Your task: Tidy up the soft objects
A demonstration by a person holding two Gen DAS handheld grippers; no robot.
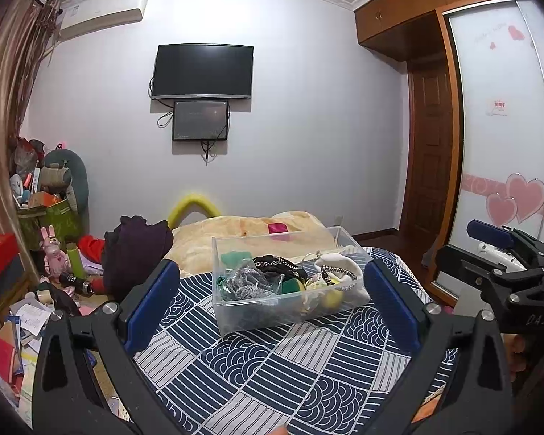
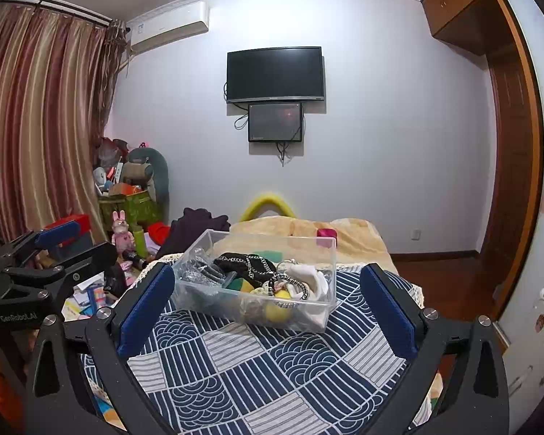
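Risk lies in tangles: both the left gripper [image 1: 272, 293] and right gripper [image 2: 268, 304] hang wide open, empty, before the clear plastic bin [image 1: 272, 311] of soft, seemingly chain-laced items on the blue patterned bedcover [image 2: 272, 369]; one pull may drag several.

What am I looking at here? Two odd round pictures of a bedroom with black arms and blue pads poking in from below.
Those are hand-held tongs, one per hand, each carrying a wide-angle camera that looks along its fingers. One picture comes from the left tongs, the other from the right tongs; each also glimpses the other at its edge. Both are open and hold nothing. Ahead, on a blue patterned cloth, stands a clear plastic box filled with soft oddments: a white fabric piece, something black with chains, a yellow ball.
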